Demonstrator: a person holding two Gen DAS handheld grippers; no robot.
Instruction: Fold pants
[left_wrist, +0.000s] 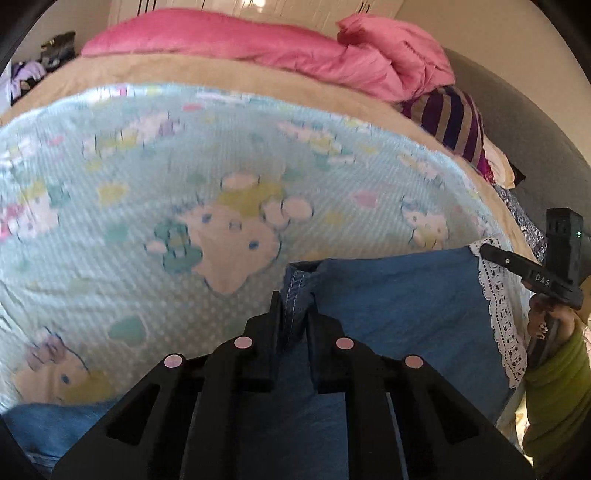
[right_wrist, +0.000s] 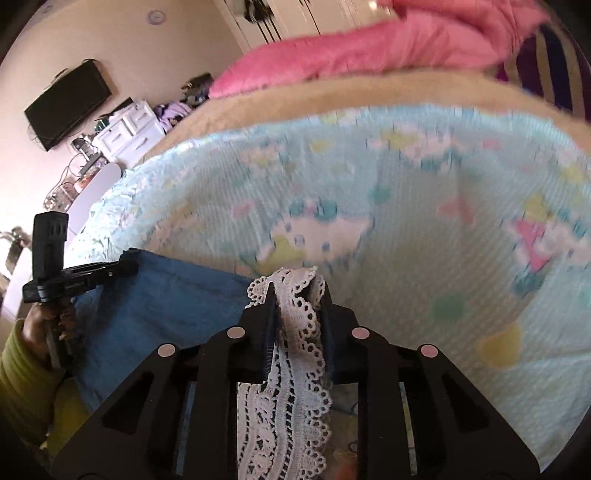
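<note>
Both tools pinch the pants (left_wrist: 399, 295): left (left_wrist: 294, 306) hem, right (right_wrist: 297, 295) lace.

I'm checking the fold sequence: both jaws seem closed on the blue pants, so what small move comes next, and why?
Probably lift both ends together and carry them forward. The left gripper pinches the stitched hem of the pants, the right gripper the lace trim, cloth still flat on the blanket.

- Bed (left_wrist: 229, 75), tan cover;
- pale blue cartoon-print blanket (left_wrist: 155, 173) spread on it;
- blue pants (left_wrist: 399, 295) on the blanket;
- pink duvet (left_wrist: 258, 40) along the far side.
</note>
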